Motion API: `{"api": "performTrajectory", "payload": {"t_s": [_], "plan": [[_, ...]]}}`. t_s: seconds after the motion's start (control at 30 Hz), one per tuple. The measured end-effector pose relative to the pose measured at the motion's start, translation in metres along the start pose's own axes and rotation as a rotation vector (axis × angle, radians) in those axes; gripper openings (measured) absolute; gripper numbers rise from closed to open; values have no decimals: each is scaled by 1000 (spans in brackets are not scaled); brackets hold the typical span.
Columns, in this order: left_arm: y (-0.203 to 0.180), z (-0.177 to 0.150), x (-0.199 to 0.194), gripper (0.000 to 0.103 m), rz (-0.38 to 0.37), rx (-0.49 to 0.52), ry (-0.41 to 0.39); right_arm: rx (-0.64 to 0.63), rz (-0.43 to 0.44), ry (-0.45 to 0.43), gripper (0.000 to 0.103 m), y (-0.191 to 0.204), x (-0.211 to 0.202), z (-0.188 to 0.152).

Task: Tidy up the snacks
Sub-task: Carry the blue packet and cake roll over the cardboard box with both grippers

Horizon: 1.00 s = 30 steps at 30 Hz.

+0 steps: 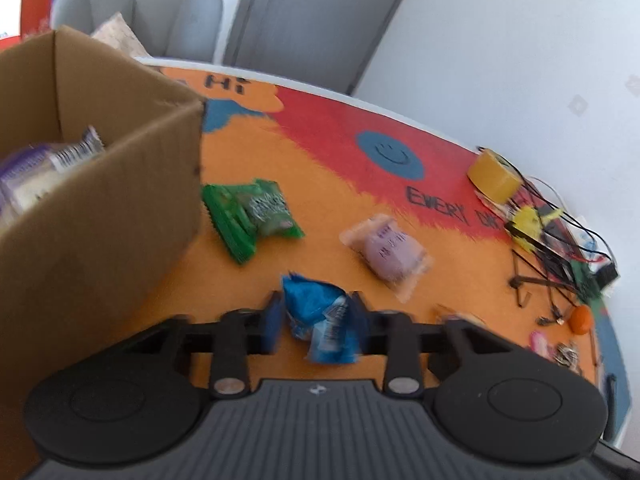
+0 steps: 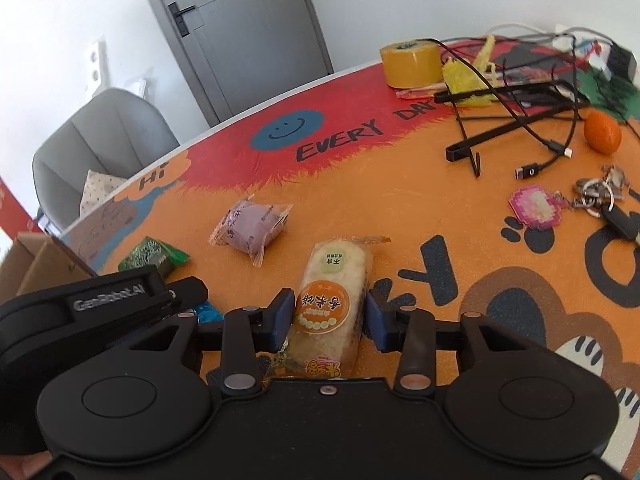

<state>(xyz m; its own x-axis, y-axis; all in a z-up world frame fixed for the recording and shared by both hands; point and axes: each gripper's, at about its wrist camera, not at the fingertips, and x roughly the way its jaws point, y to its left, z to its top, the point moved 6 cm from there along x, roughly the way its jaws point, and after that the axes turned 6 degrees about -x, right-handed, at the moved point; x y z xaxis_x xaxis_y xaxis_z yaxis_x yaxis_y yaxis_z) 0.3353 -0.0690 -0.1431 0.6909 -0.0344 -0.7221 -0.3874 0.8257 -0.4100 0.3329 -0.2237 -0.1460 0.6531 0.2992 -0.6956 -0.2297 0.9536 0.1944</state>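
In the left wrist view, the cardboard box [image 1: 100, 184] rises to the left of the left gripper [image 1: 316, 320], a purple-and-white snack packet [image 1: 44, 168] lying inside it; the left fingers [image 1: 272, 320] are clamped on a blue snack packet [image 1: 320, 320], held between the pads; ahead and slightly left of the fingers lies a green snack packet [image 1: 252, 216] on the table [image 1: 320, 160], and ahead to the right a purple bun in clear wrap [image 1: 388, 252]; far right sit a yellow tape roll [image 1: 494, 176] and tangled black cables [image 1: 560, 248].

In the right wrist view, the right gripper [image 2: 326, 320] has its fingers [image 2: 378, 324] on either side of a long cake in an orange-labelled wrapper [image 2: 332, 304], resting on the table; whether the pads press it I cannot tell; a small orange fruit [image 2: 602, 132] and a pink keychain [image 2: 534, 208] lie ahead to the right.
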Motion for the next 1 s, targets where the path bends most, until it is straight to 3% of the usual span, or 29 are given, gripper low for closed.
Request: {"api": "performTrajectory", "payload": {"t_s": [0.3, 0.5, 1.0], "plan": [[8, -1, -35, 25, -12, 5, -45, 37, 25, -57, 35, 0, -16, -4], [15, 7, -87, 25, -31, 27, -127, 81, 110, -141, 35, 8, -42, 1], [73, 35, -180, 25, 9, -50, -294, 15, 323, -176, 35, 87, -71, 3]]}}
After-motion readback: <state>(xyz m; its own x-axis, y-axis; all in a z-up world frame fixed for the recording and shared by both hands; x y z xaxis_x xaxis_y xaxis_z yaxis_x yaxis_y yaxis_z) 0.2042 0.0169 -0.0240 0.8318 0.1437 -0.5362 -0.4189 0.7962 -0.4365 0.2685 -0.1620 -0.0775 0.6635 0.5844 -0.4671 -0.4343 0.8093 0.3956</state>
